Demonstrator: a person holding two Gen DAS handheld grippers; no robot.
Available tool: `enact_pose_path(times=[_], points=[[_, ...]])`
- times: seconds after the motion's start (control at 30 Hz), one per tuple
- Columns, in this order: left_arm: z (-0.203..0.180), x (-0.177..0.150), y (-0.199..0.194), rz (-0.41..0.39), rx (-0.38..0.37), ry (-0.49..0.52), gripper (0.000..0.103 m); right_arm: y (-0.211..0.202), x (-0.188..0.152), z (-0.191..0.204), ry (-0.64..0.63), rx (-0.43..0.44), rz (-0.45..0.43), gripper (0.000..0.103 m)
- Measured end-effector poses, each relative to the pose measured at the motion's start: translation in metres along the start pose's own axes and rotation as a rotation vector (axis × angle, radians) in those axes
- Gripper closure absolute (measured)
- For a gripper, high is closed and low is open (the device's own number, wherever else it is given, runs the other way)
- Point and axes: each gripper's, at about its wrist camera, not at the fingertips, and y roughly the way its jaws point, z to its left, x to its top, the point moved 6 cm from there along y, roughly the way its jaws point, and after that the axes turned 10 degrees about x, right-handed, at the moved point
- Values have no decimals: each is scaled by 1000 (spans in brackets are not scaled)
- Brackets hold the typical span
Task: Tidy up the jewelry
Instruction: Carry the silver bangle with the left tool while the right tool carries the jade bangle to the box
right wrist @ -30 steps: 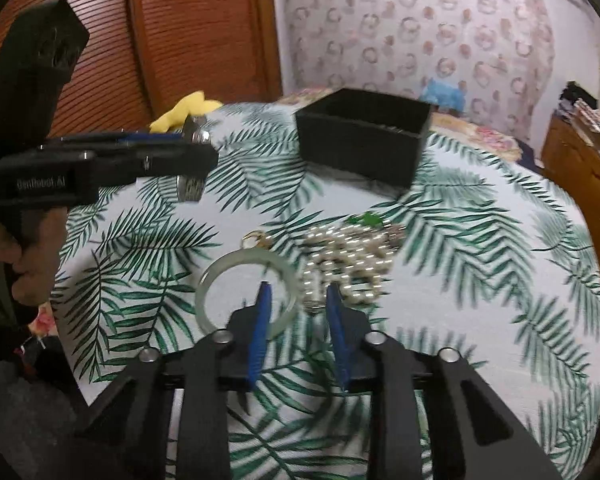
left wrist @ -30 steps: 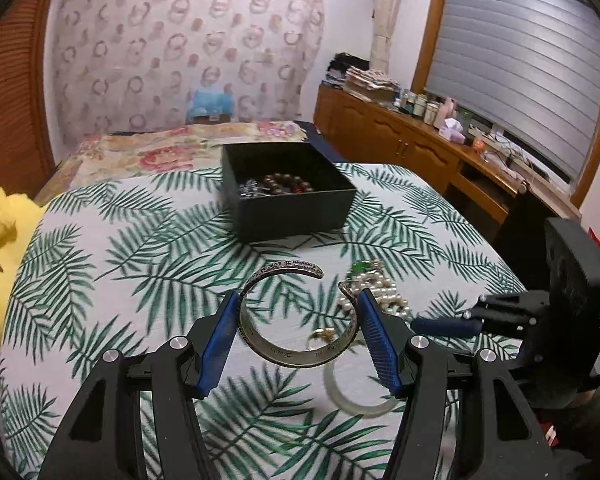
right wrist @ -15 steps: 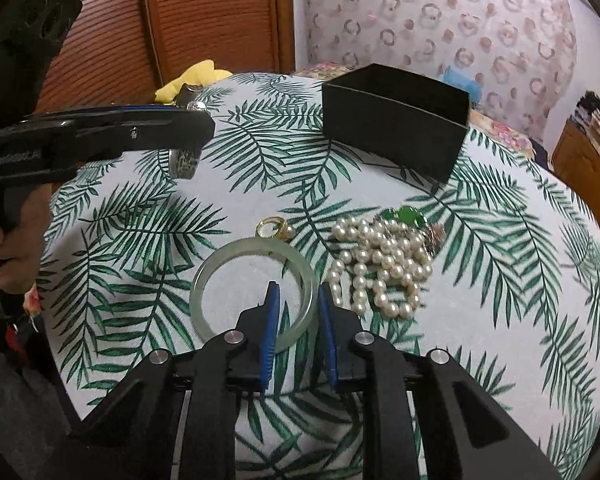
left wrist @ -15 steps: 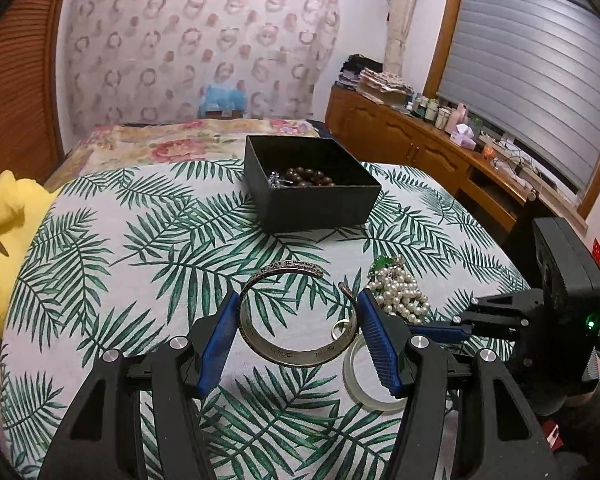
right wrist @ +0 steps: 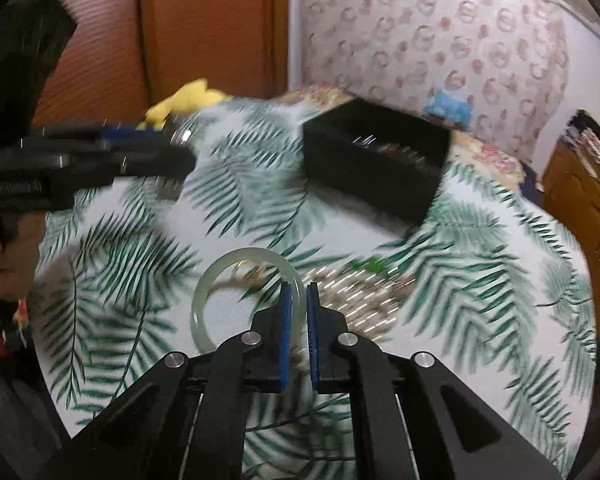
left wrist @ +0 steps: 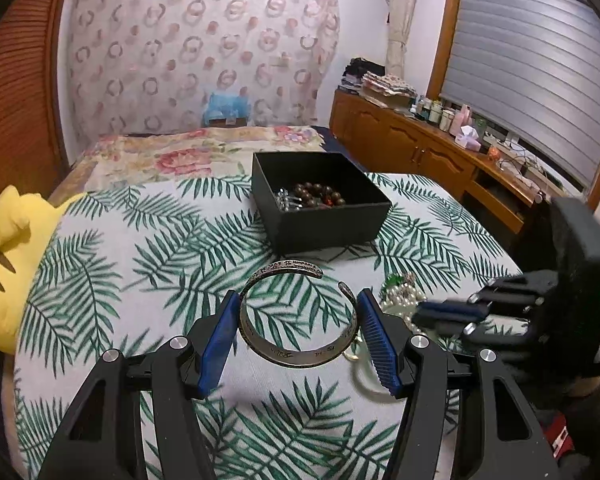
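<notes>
My left gripper [left wrist: 296, 320] is shut on a silver cuff bracelet [left wrist: 300, 354], its blue pads pressing the cuff's two sides above the palm-leaf tablecloth [left wrist: 140, 272]. Beyond it stands the black box [left wrist: 328, 228], holding dark wooden beads [left wrist: 318, 196] and a silvery piece. In the right wrist view my right gripper [right wrist: 299, 312] is closing its jaws on the rim of a pale green jade bangle [right wrist: 204, 292], the rim pinched between the pads. Blurred pearls [right wrist: 360, 296] lie just right of the bangle. The right gripper [left wrist: 448, 314] also shows at the right of the left wrist view.
A yellow plush toy [left wrist: 8, 264] sits at the table's left edge. A green pendant [right wrist: 372, 266] and a small gold ring [right wrist: 256, 272] lie near the pearls. A bed [left wrist: 172, 156] and a wooden sideboard [left wrist: 420, 152] stand behind. A hand [right wrist: 8, 264] holds the left gripper [right wrist: 172, 152].
My right gripper's jaws have narrowed onto the bangle's rim, and its view has become blurred with motion. My left gripper still holds the cuff; the black box now looks closer.
</notes>
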Motion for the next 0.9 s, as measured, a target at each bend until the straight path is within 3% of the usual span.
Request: enact_pose_path(times=[0.27,0.53,0.9], points=[[-2,30,7,-35,14,28,45,-23,41,-38,24,-58,-84,94],[-8,62,23,-51,26,43,45,-21,73,-79,61,-100,-134,94],[-20,98,61,-18,46,72,45,-26,85,-102,88,-157,-179,94]])
